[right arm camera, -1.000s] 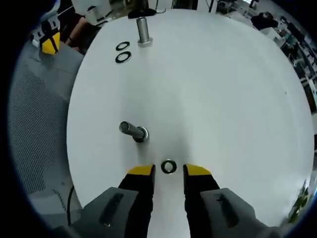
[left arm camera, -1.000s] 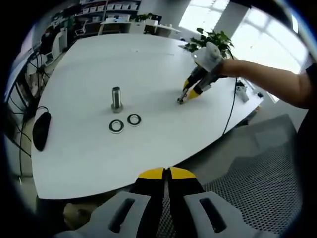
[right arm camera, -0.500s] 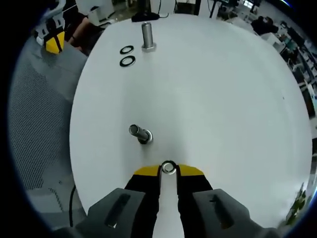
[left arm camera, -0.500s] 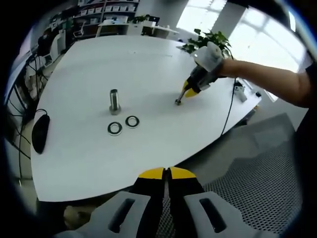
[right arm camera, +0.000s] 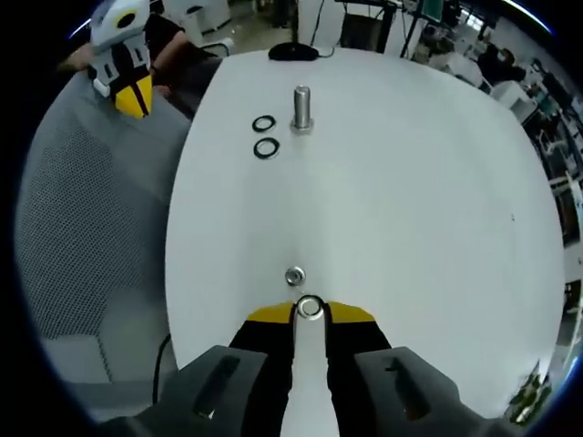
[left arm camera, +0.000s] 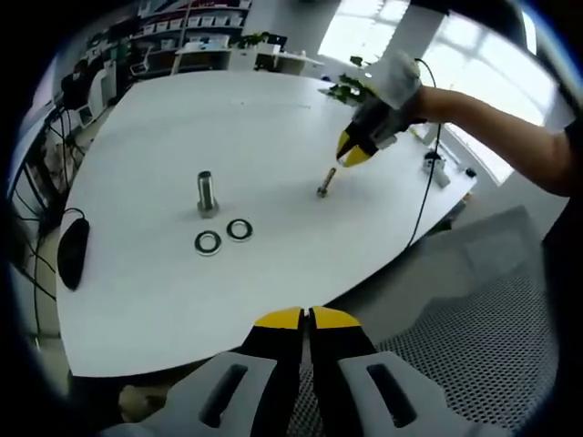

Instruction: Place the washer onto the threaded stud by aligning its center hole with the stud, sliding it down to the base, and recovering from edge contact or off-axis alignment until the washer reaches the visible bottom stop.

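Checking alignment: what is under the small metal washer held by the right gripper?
The metal washer, pinched in the right gripper, hangs above the white table, beside the near threaded stud, not over it.

This is an open-plan office or lab workspace. A large rounded white table [left arm camera: 273,118] stands on a grey perforated mat floor [left arm camera: 474,319], with a black computer mouse [left arm camera: 73,252] and dark cables [left arm camera: 36,182] at its edge. Behind it run white shelving units with small storage boxes [left arm camera: 191,14] and a long white desk [left arm camera: 264,59]. A green potted plant [left arm camera: 351,86] sits before bright tall windows [left arm camera: 455,64]. In the right gripper view, further workstations with dark equipment [right arm camera: 474,36] line the far side.
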Demonstrator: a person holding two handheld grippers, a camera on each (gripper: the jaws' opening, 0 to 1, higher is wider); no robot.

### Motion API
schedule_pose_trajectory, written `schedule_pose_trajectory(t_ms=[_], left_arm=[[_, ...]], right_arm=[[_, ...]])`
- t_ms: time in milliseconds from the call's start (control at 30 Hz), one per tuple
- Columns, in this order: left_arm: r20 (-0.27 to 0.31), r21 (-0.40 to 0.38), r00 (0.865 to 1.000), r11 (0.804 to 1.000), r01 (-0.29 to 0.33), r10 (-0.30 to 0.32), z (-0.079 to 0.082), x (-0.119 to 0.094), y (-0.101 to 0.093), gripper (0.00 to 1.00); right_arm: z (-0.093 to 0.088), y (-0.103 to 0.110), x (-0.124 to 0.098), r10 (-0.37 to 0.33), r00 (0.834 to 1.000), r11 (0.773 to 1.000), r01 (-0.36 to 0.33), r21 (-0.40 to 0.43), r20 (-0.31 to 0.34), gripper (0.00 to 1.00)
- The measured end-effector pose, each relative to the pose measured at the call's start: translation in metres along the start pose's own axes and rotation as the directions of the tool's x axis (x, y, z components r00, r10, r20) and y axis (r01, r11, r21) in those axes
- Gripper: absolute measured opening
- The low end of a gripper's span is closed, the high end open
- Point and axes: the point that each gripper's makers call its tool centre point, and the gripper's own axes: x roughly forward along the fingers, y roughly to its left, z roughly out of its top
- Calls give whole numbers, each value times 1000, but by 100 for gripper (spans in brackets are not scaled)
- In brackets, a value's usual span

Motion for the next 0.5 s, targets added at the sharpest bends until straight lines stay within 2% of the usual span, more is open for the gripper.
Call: schedule_pose_trajectory(t_ms=[167,500], left_arm=[[13,10,1000,1000,1,-1,2,0,-1,0],[7,29,1000,1000,4,-4,0,0,-1,0]], right_arm=[[6,6,1,10,1000,1000,-10,-23,-5,13],[8,3,4,7,999,999,-8,-38,-39,13]])
